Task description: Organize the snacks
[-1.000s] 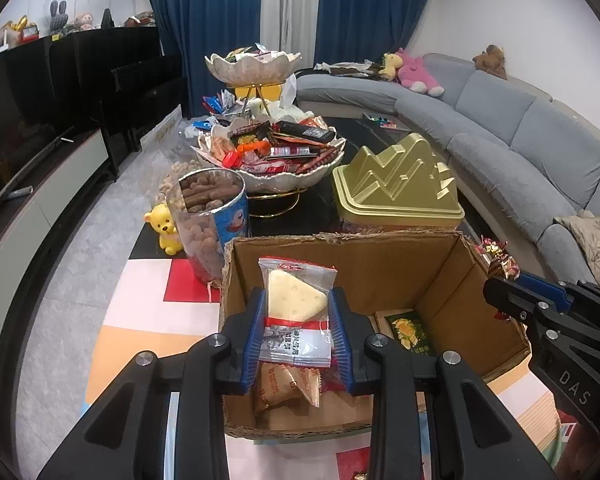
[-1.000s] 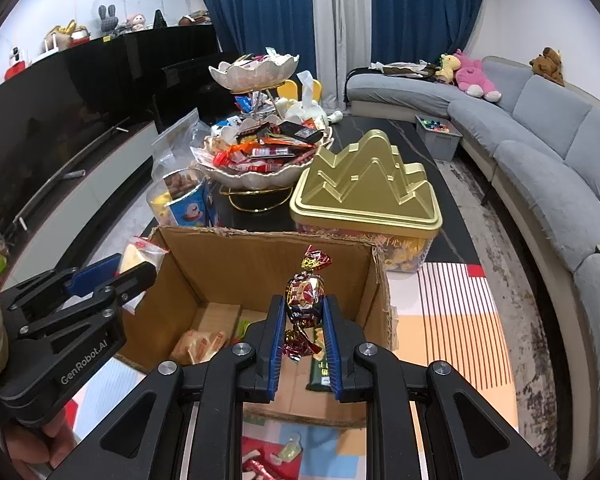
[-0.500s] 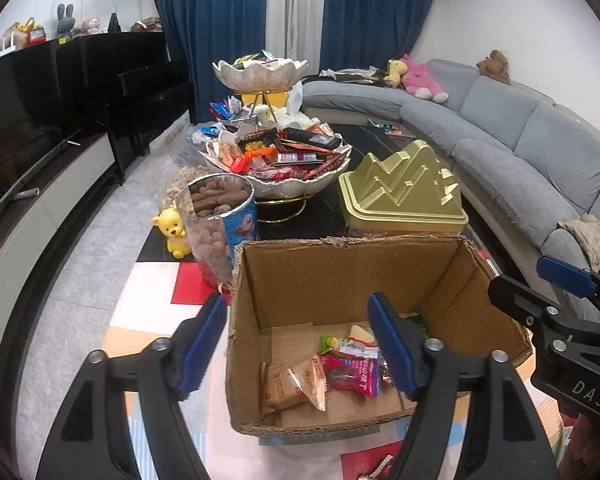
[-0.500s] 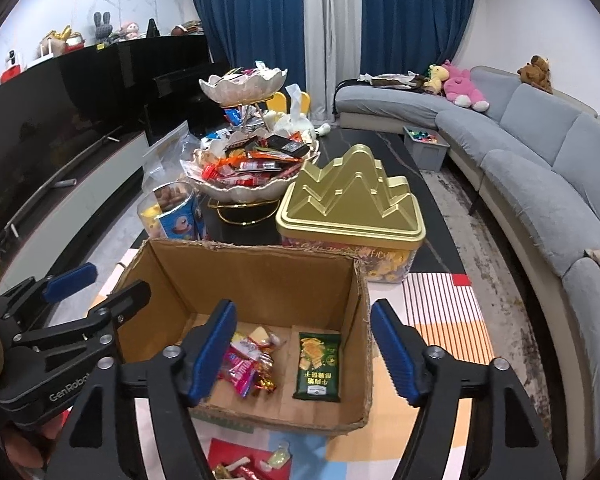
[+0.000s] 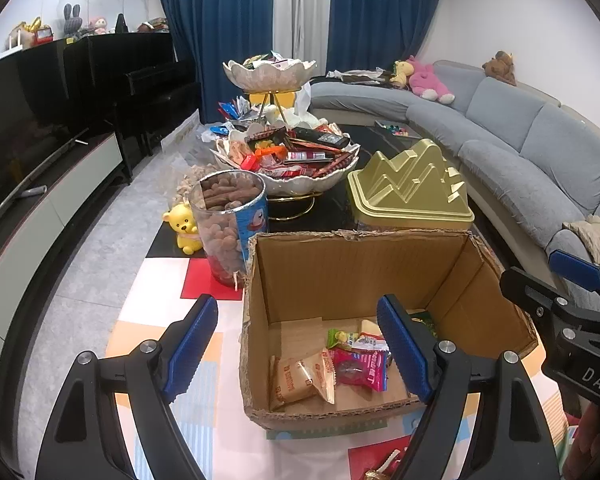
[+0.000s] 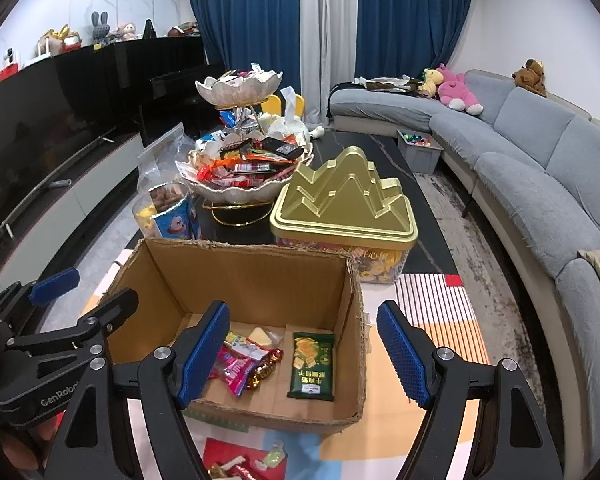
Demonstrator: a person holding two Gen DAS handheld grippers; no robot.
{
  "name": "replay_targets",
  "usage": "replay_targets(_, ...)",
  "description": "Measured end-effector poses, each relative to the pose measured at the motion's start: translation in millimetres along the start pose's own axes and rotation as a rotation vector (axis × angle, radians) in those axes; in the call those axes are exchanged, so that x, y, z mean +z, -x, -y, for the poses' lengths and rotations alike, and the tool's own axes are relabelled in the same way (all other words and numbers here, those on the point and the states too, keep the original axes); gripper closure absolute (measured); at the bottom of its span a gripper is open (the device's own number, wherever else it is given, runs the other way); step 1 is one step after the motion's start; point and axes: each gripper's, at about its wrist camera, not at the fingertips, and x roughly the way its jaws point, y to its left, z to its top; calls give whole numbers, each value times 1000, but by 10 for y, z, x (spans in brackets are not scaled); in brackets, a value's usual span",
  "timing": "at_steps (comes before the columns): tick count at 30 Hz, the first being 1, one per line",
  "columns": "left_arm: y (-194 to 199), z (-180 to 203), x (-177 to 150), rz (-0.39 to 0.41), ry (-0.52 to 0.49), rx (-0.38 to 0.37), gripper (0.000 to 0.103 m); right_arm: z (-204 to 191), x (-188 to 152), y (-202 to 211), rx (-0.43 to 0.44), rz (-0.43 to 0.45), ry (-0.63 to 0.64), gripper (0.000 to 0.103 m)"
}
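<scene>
An open cardboard box (image 5: 364, 264) (image 6: 260, 272) stands on the colourful mat. Inside lie several snacks: a tan packet (image 5: 300, 376), a pink packet (image 5: 358, 368) (image 6: 232, 372), a cheese-picture packet (image 6: 262, 336), a foil candy (image 6: 266, 366) and a green packet (image 6: 312, 364). My left gripper (image 5: 296, 348) is open and empty above the box's near left side. My right gripper (image 6: 306, 350) is open and empty above the box's near edge. Each gripper shows at the edge of the other's view.
Behind the box stand a jar of brown snacks (image 5: 230, 224), a two-tier bowl stand full of snacks (image 5: 290, 160) and a gold mountain-shaped tin (image 5: 410, 188). A yellow bear toy (image 5: 184, 230) sits left. Loose candies (image 6: 240, 466) lie on the mat in front. A grey sofa (image 6: 540, 184) runs along the right.
Both grippers opened and let go: the cheese packet from the left and the foil candy from the right now lie in the box. Both grippers pulled back slightly.
</scene>
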Motion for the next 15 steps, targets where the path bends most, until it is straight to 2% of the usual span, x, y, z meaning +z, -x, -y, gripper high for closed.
replay_targets(15,152,29,-139,3,-20,-8,21,21,-93,102,7,1,-7,26)
